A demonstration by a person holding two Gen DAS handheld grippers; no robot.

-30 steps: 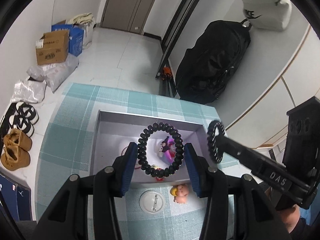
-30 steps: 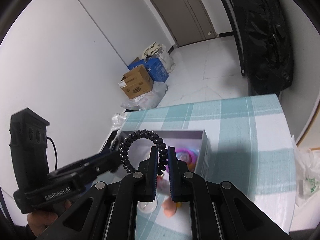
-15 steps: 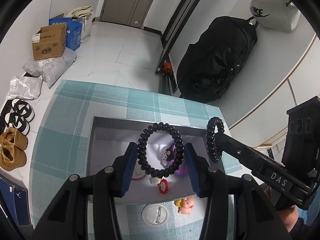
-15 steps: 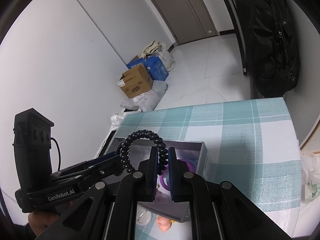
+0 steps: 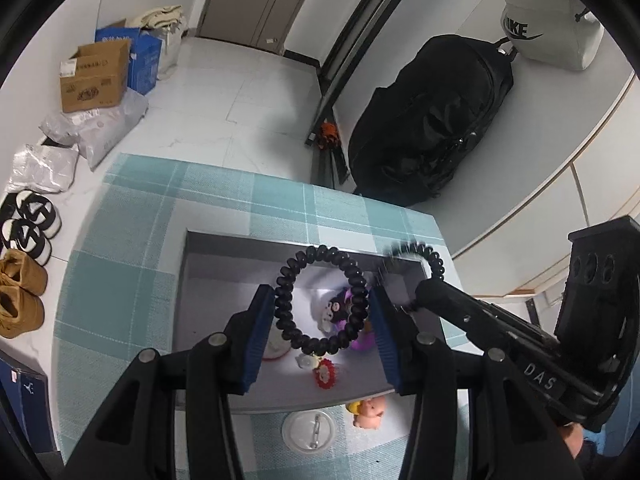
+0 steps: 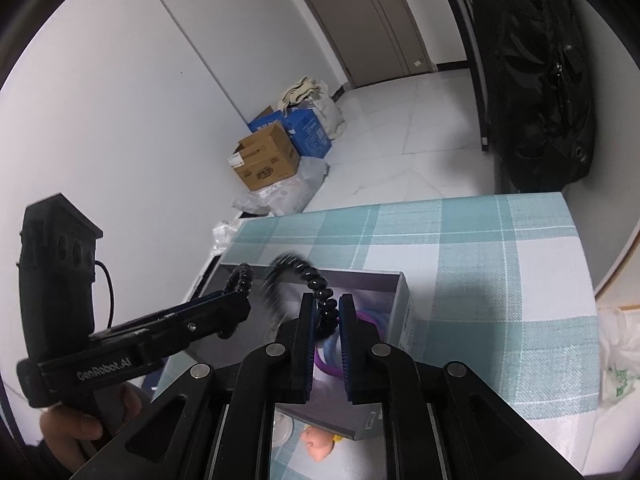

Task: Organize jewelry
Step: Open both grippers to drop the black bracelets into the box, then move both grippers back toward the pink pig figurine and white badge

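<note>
My left gripper (image 5: 322, 322) is shut on a black coil hair tie (image 5: 320, 299), held as a ring between its blue pads above the open grey box (image 5: 200, 248). My right gripper (image 6: 323, 326) is shut on a second black coil hair tie (image 6: 318, 292), whose free loop is blurred; in the left wrist view that tie (image 5: 434, 264) hangs over the box's far right corner. The box holds a purple ring, a small dark figure (image 5: 340, 306) and a red charm (image 5: 325, 374).
A round white badge (image 5: 308, 428) and a small pink pig figure (image 5: 370, 408) lie on the teal checked cloth (image 5: 120, 280) in front of the box. A black bag (image 5: 432, 120) stands on the floor beyond the table.
Both grippers have moved forward over the box with their hair ties. The right gripper's jaws have parted slightly and its tie now swings and blurs.
</note>
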